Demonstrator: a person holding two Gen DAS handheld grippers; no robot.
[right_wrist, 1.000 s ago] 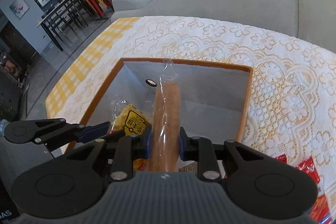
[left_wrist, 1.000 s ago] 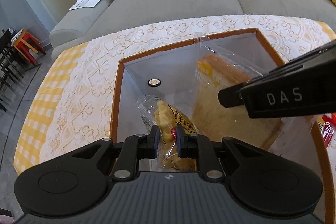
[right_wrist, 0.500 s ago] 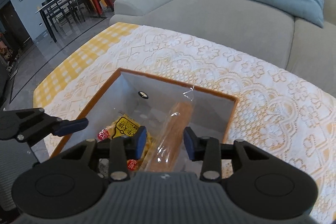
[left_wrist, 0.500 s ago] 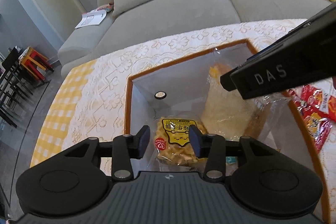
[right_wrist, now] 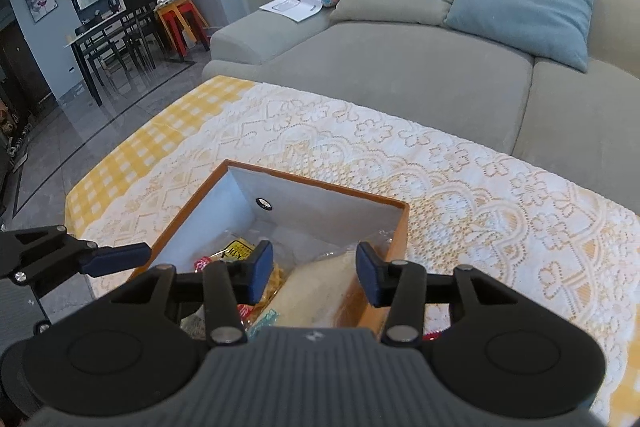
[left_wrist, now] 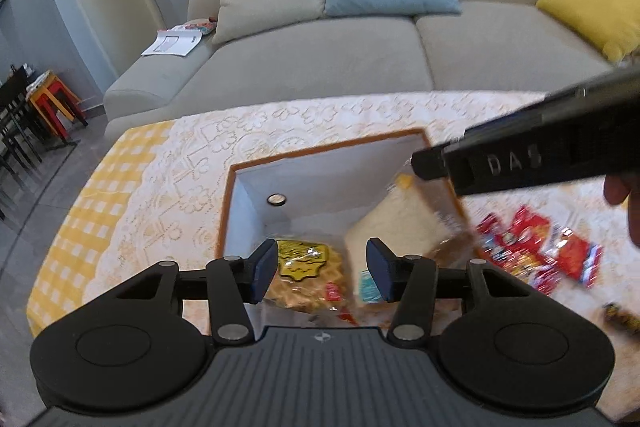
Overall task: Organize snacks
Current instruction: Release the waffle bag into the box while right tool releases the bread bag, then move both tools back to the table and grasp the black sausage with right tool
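Both grippers hung above the orange-rimmed box w/ grey inner walls, which sat on the lace tablecloth over a yellow check cloth.

Left gripper: jaws were opening, fairly wide, blue pads clear of everything. Nothing was between them at pad level; the yellow-label snack bag lay below, on the box floor, seen through the gap and a bit toward the left pad. The bread loaf in clear wrap leaned against the box's right wall, just beside the snack bag, its lower end under the right pad in that view. Neither item was touched by the left pads.

Right gripper: jaws also opening, narrower than the left's. The bread loaf sat below and between the pads, nearer the right one, but the pads weren't pressing it – it lay in the box. The snack bag was to the left of the left pad, partly hidden behind it.

In the left wrist view the right gripper's body crossed the upper right, w/ part of a hand behind it. Red snack packets lay loose on the cloth right of the box, outside it; blurred. A sofa w/ cushions stood behind the table.
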